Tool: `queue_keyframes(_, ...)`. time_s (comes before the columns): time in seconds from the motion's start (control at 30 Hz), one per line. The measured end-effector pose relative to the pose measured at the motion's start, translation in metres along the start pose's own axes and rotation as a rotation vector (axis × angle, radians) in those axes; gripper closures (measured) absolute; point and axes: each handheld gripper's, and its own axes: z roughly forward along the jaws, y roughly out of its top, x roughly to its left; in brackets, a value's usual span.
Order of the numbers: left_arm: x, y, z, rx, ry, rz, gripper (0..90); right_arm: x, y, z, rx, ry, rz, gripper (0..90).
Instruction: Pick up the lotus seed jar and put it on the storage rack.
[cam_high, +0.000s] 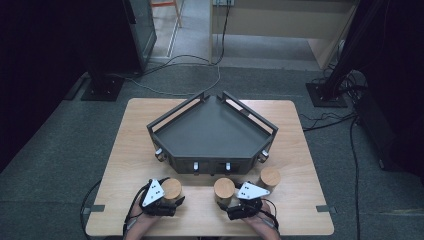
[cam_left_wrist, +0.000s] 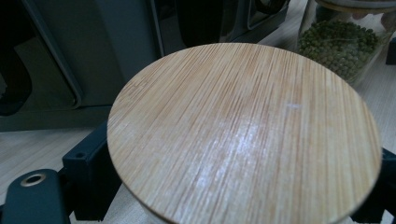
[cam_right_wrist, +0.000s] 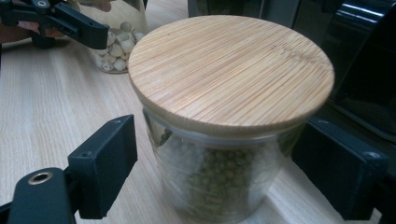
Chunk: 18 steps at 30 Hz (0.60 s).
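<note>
Near the tabletop's front edge, the left gripper (cam_high: 172, 192) is straddling a round glass jar of pale seeds with a bamboo lid (cam_high: 171, 189), and the right gripper (cam_high: 225, 198) is straddling a similar glass jar of green beans (cam_right_wrist: 219, 182). Both sets of jaws are standing apart, not yet touching glass. The jars are probably weighty, rigid, slick and breakable, so gripping the glass wall below the lid seems wisest. No writing is showing.
</note>
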Motion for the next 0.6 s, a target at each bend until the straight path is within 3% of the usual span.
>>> queue_keyframes(0.2, -0.001, 0.0009, 0.0002, 0.007, 0.006, -0.001, 11.2, 0.0068, -0.0045, 0.0035, -0.033, -0.036, -0.019, 14.1)
queue_keyframes(0.6, -0.0022, 0.0027, 0.0006, 0.019, 0.011, 0.006, 11.2, 0.0029, -0.0092, 0.0013, -0.059, -0.037, 0.0, 14.5)
